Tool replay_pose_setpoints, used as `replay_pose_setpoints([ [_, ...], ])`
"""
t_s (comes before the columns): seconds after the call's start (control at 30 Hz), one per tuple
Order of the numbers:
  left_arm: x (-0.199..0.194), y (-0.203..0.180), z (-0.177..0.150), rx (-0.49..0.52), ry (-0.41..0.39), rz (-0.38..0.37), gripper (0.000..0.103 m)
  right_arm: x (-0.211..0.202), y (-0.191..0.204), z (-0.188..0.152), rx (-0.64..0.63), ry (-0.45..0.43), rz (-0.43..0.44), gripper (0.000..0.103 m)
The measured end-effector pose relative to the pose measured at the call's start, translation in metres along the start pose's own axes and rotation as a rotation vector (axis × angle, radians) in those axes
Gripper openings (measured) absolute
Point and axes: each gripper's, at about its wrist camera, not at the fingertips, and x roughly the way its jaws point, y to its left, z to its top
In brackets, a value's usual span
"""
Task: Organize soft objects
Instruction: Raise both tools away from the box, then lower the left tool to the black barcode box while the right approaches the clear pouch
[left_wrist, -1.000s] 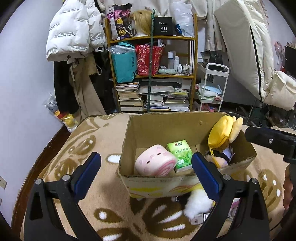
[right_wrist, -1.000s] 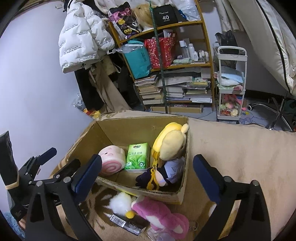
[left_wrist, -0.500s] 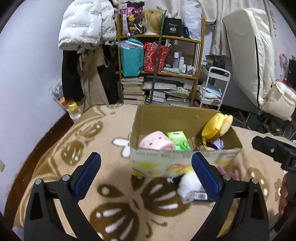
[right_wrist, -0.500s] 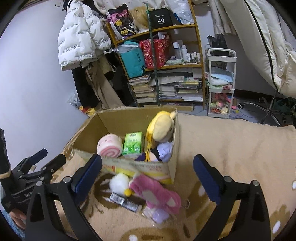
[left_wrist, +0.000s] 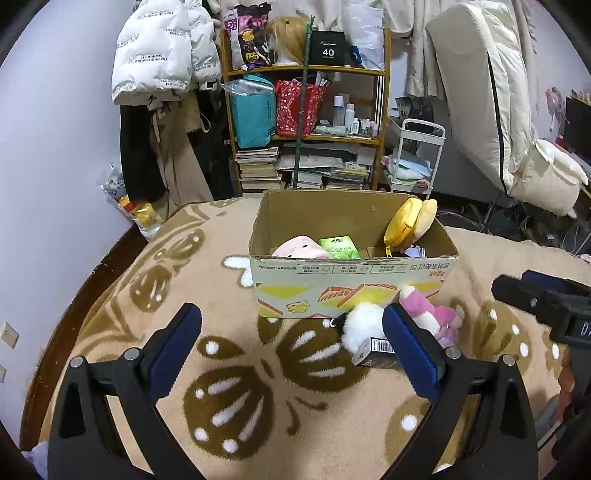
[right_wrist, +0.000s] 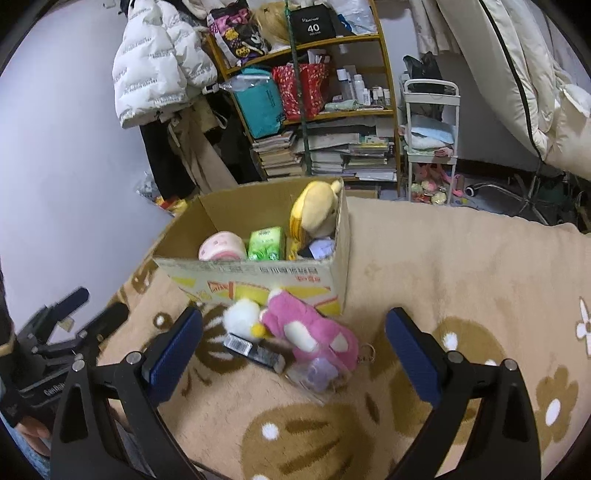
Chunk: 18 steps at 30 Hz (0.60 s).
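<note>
A cardboard box (left_wrist: 347, 291) (right_wrist: 258, 275) stands on the tan blanket. It holds a pink roll plush (left_wrist: 301, 248) (right_wrist: 221, 246), a green tissue pack (left_wrist: 340, 247) (right_wrist: 266, 243) and a yellow-headed doll (left_wrist: 406, 223) (right_wrist: 317, 212). In front of the box lie a pink plush (right_wrist: 312, 328) (left_wrist: 430, 314), a white pompom (right_wrist: 240, 317) (left_wrist: 364, 323) and a black barcoded pack (right_wrist: 255, 349) (left_wrist: 376, 350). My left gripper (left_wrist: 291, 345) is open and empty, back from the box. My right gripper (right_wrist: 293, 345) is open and empty, just above and short of the pink plush.
The tan blanket with brown patterns (left_wrist: 229, 398) covers the surface. A cluttered wooden shelf (left_wrist: 306, 110), hanging coats (left_wrist: 162, 110), a white cart (right_wrist: 430, 140) and a leaning mattress (left_wrist: 487, 96) stand behind. The left gripper shows at the right wrist view's left edge (right_wrist: 59, 332).
Both grippers have pulled back and away from the box, which now looks smaller. The items in front of the box have come fully into view. Both stay open.
</note>
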Motion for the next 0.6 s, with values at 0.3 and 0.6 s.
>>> replay_pose_setpoints([
  [0.3, 0.005, -0.001, -0.01, -0.011, 0.061, -0.025, 0.097, 0.002, -0.011, -0.012, 0.057, 0.066, -0.013, 0.103],
  [0.6, 0.026, -0.004, -0.014, -0.003, 0.097, -0.008, 0.097, 0.013, -0.025, -0.012, 0.129, 0.095, -0.021, 0.103],
])
